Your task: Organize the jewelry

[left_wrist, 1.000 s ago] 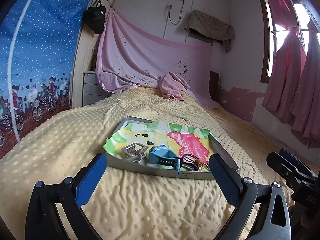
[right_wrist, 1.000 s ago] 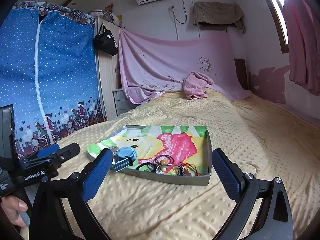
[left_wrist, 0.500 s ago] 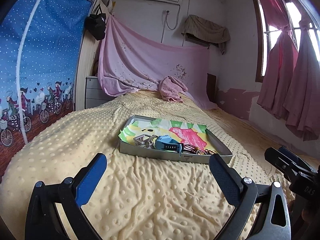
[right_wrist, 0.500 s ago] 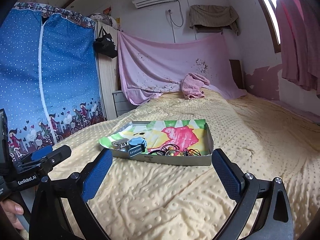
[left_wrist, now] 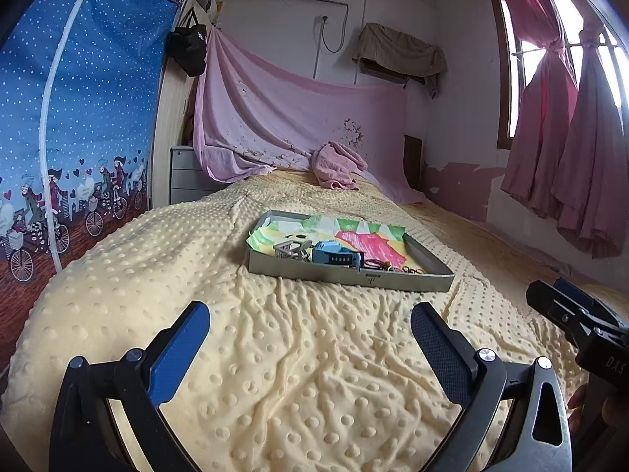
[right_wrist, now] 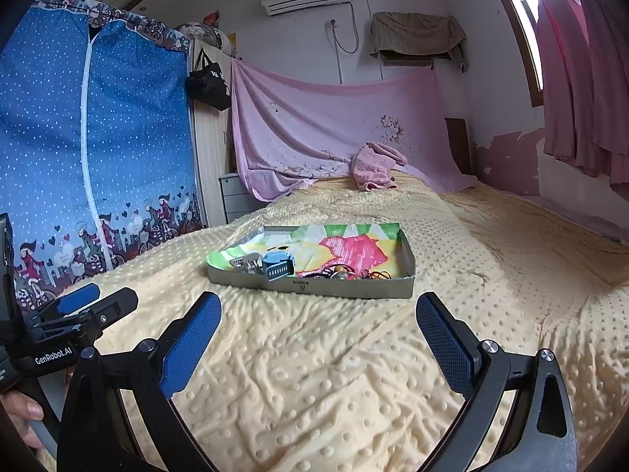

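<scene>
Moved: both hand-held grippers drawn back from tray (left_wrist: 346,275), now farther off on bed (left_wrist: 275,373).
Left hand-held gripper (left_wrist: 310,338): level, spread wide, empty.
Right hand-held gripper (right_wrist: 318,328): level, spread wide, empty.

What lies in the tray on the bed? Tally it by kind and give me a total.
Grey clip: 1
Blue watch: 1
Patterned lining paper: 1
Tangled heap of bands and beads: 1, pieces too small to count
Total: 4, all inside the tray
</scene>
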Tool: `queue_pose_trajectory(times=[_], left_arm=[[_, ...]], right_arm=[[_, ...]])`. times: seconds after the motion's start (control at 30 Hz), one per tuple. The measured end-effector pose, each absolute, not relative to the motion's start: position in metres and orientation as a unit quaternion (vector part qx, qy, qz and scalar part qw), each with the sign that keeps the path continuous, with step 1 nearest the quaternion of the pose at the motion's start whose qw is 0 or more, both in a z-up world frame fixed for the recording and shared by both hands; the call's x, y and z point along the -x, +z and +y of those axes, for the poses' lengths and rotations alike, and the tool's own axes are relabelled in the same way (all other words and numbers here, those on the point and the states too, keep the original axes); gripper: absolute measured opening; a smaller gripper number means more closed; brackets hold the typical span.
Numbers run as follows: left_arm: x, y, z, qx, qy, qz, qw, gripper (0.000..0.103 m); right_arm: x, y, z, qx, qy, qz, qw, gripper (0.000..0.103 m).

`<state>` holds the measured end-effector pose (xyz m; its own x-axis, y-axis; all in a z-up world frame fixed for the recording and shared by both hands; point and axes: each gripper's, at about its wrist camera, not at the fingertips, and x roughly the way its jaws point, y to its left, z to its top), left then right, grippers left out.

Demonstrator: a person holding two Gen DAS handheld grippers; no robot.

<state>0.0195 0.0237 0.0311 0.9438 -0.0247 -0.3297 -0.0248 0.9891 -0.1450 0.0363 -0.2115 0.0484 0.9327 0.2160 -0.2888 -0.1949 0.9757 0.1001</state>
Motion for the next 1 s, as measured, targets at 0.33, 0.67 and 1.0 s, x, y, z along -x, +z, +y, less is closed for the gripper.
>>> queue_pose_trajectory(times=[0.33,0.67,1.0], left_arm=[[-0.007,0.018,0.024,0.065,0.008,0.183,0.981,0.103],[-0.003,0.011,0.025,0.059,0.010,0.190,0.980,0.103],[-0.002,0.008,0.026,0.055,0.017,0.191,0.980,0.103]], right_arm=[[-0.027,0.040,-0.213,-0.028,0.089,0.164,0.982,0.098],[-0.031,0.027,-0.213,-0.008,0.077,0.186,0.980,0.098],[-0.033,0.023,-0.211,-0.011,0.079,0.186,0.979,0.098]])
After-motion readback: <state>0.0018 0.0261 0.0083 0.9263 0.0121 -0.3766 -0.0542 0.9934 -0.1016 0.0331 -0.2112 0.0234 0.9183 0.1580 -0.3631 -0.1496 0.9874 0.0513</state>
